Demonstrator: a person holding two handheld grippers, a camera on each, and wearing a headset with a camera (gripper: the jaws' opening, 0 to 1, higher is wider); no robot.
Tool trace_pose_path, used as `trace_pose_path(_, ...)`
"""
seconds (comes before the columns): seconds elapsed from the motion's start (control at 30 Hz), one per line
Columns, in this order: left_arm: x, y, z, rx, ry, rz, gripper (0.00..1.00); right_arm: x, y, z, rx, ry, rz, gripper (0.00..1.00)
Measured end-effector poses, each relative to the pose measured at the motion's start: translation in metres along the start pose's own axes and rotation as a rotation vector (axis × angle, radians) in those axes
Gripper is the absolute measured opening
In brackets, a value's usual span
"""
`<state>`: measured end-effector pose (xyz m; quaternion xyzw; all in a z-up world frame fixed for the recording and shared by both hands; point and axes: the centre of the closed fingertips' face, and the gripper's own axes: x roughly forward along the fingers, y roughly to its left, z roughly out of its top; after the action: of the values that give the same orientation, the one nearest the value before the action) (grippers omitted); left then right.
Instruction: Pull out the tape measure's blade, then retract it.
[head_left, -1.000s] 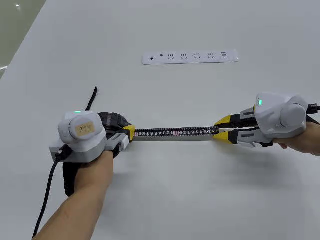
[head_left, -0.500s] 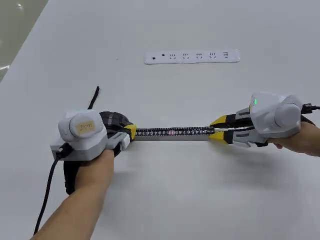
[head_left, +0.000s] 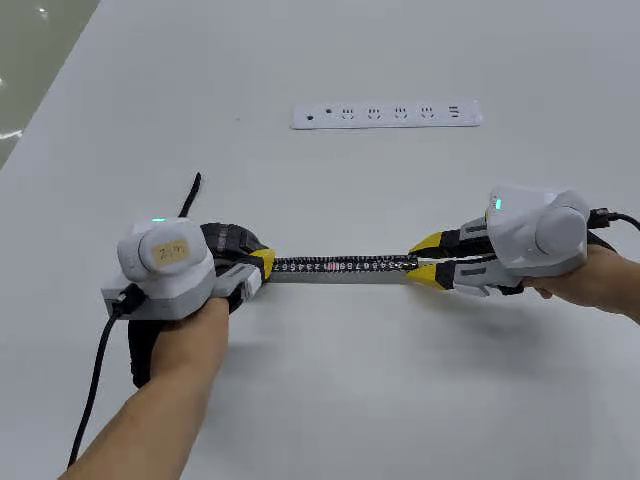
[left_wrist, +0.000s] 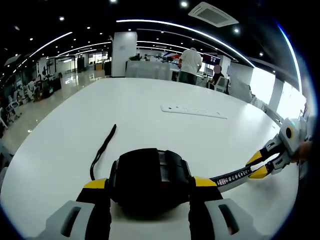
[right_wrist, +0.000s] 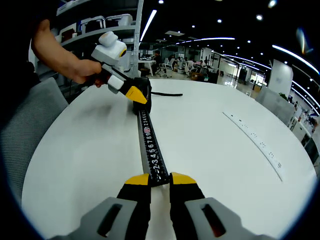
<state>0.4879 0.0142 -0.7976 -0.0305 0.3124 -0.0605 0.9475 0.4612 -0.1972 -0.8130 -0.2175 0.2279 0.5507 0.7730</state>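
Lower left of the head view: left gripper (head_left: 252, 272) clamped on the tape measure case (head_left: 228, 243), a yellow-tipped jaw on either flank (its own gripper view has the black body wedged between them). Case sits on the white table (head_left: 350, 400), with a black strap (head_left: 190, 195) trailing toward upper left. Blade (head_left: 340, 265) runs out rightward across frame centre, low along the tabletop, numbers up. Centre right: right gripper (head_left: 415, 262) pinching the blade's free end, jaws pressed together on it. Upper centre: power strip (head_left: 386, 113), well apart from the work.

Judgement: pull-out done or nearly so, as a fair run of blade is showing. Retraction not yet done. The next move calls for the right gripper to travel toward the case along the blade's own line. The pinch should hold so the spring cannot whip the blade home, and the left should pin the case flat and steady
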Motion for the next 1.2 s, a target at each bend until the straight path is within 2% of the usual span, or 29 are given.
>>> trace_pose_path(0.93, 0.001, 0.002, 0.0, -0.019, 0.004, -0.009, 0.6, 0.02, 0.006, 0.016, 0.011, -0.016, 0.02, 0.12)
trace_pose_path(1.0, 0.001, 0.002, 0.0, -0.026, 0.004, -0.01, 0.6, 0.03, 0.008, 0.024, 0.012, -0.02, 0.033, 0.12)
trace_pose_path(1.2, 0.0, 0.001, 0.0, -0.025, 0.006, -0.012, 0.6, 0.035, 0.009, 0.027, 0.014, -0.022, 0.04, 0.12)
